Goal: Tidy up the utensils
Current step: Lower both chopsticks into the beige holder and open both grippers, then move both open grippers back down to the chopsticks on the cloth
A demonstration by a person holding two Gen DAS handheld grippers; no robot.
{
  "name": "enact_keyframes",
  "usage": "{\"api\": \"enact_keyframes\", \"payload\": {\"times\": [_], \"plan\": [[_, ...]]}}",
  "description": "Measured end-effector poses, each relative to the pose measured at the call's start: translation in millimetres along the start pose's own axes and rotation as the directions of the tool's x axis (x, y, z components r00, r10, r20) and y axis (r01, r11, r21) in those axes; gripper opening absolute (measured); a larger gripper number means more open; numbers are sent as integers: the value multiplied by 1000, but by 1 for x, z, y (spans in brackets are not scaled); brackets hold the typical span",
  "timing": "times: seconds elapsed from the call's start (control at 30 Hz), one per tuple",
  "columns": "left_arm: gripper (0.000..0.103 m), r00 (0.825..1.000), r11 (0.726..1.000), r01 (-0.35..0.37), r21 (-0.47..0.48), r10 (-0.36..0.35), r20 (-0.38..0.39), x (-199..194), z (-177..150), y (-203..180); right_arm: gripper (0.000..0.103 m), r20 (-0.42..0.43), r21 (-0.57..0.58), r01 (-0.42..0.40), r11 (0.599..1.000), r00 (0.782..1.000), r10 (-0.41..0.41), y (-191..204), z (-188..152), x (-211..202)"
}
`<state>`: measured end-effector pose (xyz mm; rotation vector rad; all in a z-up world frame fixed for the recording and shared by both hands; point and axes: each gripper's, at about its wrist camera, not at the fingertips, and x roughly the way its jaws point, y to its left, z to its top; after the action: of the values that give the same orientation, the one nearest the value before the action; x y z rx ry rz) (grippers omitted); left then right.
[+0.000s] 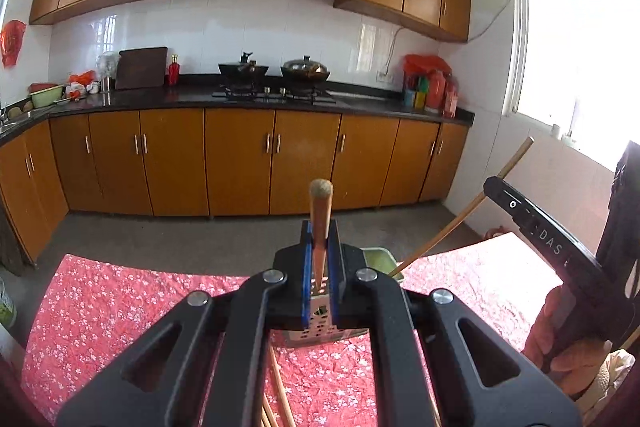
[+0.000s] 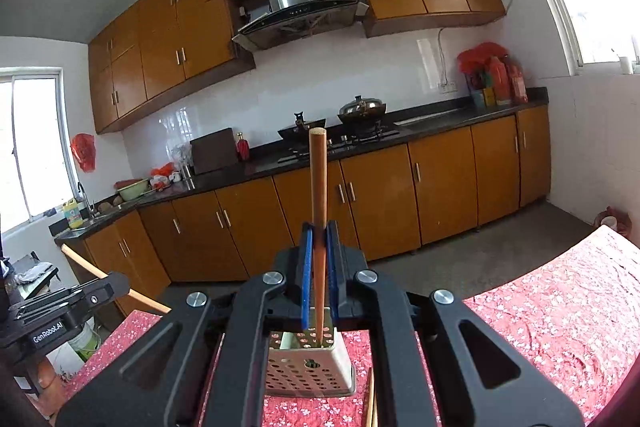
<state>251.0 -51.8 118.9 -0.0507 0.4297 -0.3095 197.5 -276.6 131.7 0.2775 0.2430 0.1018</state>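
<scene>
My left claw [image 1: 320,259] was clamped on one wooden chopstick [image 1: 321,211], blue pads [image 1: 306,267] pressed against both sides, thick end pointing up and away from me, thin tip down between the jaws. My right claw [image 2: 319,267] was clamped the same way on a second chopstick [image 2: 317,195], which stood nearly upright with its lower end reaching down into the open top of the perforated metal holder [image 2: 310,375]. In the left view the holder [image 1: 320,323] sat just below and behind the jaws, mostly hidden by the claw body. The holder stood upright on the red floral tablecloth [image 2: 560,307]. More loose chopsticks [image 1: 276,387] lay on the cloth under my left claw; how many, couldn't tell. A green tray [image 1: 380,259] sat just behind the holder, near the far table edge. From the left view my right claw showed at the right edge with its chopstick slanting up toward the window [image 1: 580,47], hand [image 1: 560,331] wrapped around the handle. Beyond the table: floor, orange cabinets [image 1: 240,163], dark counter with two lidded pans [image 1: 276,69] on the stove.
</scene>
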Motion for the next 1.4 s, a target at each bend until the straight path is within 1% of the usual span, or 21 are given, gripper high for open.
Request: {"api": "enact_keyframes", "payload": {"times": [0.13,0.2,0.23,0.27,0.47,0.53,0.6,0.67,0.7,0.77,0.83,0.9,0.93,0.97,1.0,1.03,1.1,1.17,1.23,1.37,1.4], "plan": [[8,999,1000,3,-26,-4,-33,21,-6,6,8,-44,-7,8,1000,999,-9,2,-8,10],[8,999,999,7,-45,-9,-38,26,-6,8,17,-59,-11,12,1000,998,-12,2,-10,12],[10,999,999,4,-50,-6,-35,26,-6,9,35,-58,-9,15,1000,998,-15,1,-10,10],[11,1000,999,4,-53,-6,-30,23,-7,11,49,-48,-8,19,1000,999,-19,1,-10,8],[22,1000,997,-24,-72,25,17,-1,-9,24,49,-33,-1,38,999,999,-38,-6,-11,-12],[23,999,995,-38,-87,41,35,-14,-11,30,49,-39,5,48,999,998,-48,-13,-13,-23],[24,996,993,-65,-98,70,46,-28,-17,38,49,-61,2,72,997,996,-71,-20,-21,-36],[26,994,990,-95,-105,101,45,-42,-27,46,49,-103,-8,98,995,990,-98,-28,-33,-43],[27,992,988,-114,-108,119,39,-46,-31,48,49,-134,-15,116,993,984,-117,-32,-42,-45],[28,987,982,-157,-108,159,9,-55,-52,58,49,-210,-27,142,989,967,-145,-41,-63,-46],[29,980,974,-198,-106,194,-44,-57,-77,66,48,-301,-39,159,986,940,-164,-50,-91,-45],[29,972,968,-225,-107,215,-100,-57,-102,75,39,-390,-43,159,986,906,-163,-56,-120,-43],[29,964,964,-244,-104,229,-136,-55,-118,79,33,-439,-41,155,987,885,-157,-59,-135,-40],[29,958,961,-256,-102,238,-162,-53,-130,82,27,-484,-32,148,989,863,-145,-60,-150,-38],[30,951,958,-268,-102,246,-187,-53,-142,84,24,-521,-20,135,991,845,-125,-61,-161,-36],[30,943,955,-279,-104,252,-216,-51,-156,88,18,-545,-12,126,992,831,-112,-60,-171,-34],[31,933,951,-288,-114,251,-259,-51,-177,93,17,-584,-5,116,993,806,-97,-56,-188,-31],[32,926,949,-291,-121,247,-286,-53,-193,94,16,-600,1,105,994,795,-84,-50,-199,-31],[33,922,949,-289,-129,239,-304,-54,-202,95,16,-610,0,97,995,788,-77,-46,-204,-28],[35,921,949,-285,-133,232,-314,-55,-207,91,14,-627,-19,92,996,774,-84,-39,-212,-21],[35,921,950,-282,-134,230,-314,-54,-208,90,13,-621,-24,94,995,779,-88,-37,-212,-21]]}}
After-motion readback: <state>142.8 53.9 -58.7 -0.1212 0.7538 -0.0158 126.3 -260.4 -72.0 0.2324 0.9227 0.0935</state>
